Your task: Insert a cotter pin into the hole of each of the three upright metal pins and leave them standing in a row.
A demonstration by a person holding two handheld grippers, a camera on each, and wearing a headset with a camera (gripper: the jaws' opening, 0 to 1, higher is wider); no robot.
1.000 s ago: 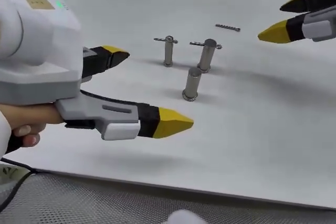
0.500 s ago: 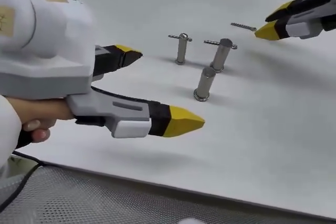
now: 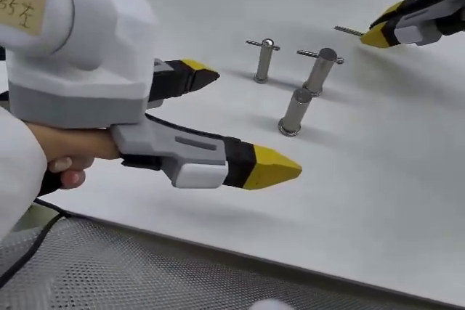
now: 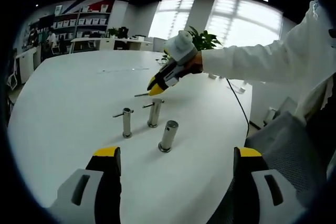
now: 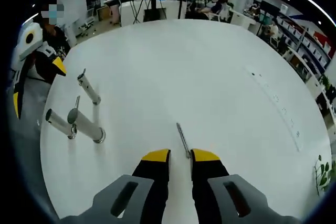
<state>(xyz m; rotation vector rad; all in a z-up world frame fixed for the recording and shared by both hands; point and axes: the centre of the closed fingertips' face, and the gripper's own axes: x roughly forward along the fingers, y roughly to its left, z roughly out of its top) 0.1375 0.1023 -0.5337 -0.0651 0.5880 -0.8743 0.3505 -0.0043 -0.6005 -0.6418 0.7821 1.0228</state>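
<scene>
Three upright metal pins stand on the white table. The far-left pin [image 3: 263, 62] and the far-right pin [image 3: 320, 70] each carry a cotter pin through the head. The nearer pin [image 3: 294, 112] has an empty head. A loose cotter pin [image 3: 349, 31] lies flat on the table beyond them. My right gripper [image 3: 379, 28] is low over that cotter pin [image 5: 182, 139], jaws narrowed to a small gap, with the pin's near end between the fingertips [image 5: 205, 156]. My left gripper [image 3: 240, 121] hovers wide open in front of the pins [image 4: 168, 136], holding nothing.
The table's near edge [image 3: 218, 241] borders a grey mesh surface [image 3: 109, 266]. A black cable [image 3: 29, 248] trails from my left hand. Office desks and shelves stand far behind the table.
The right gripper has come down to the loose cotter pin and narrowed its jaws around it. The left gripper stays open; the head camera has shifted.
</scene>
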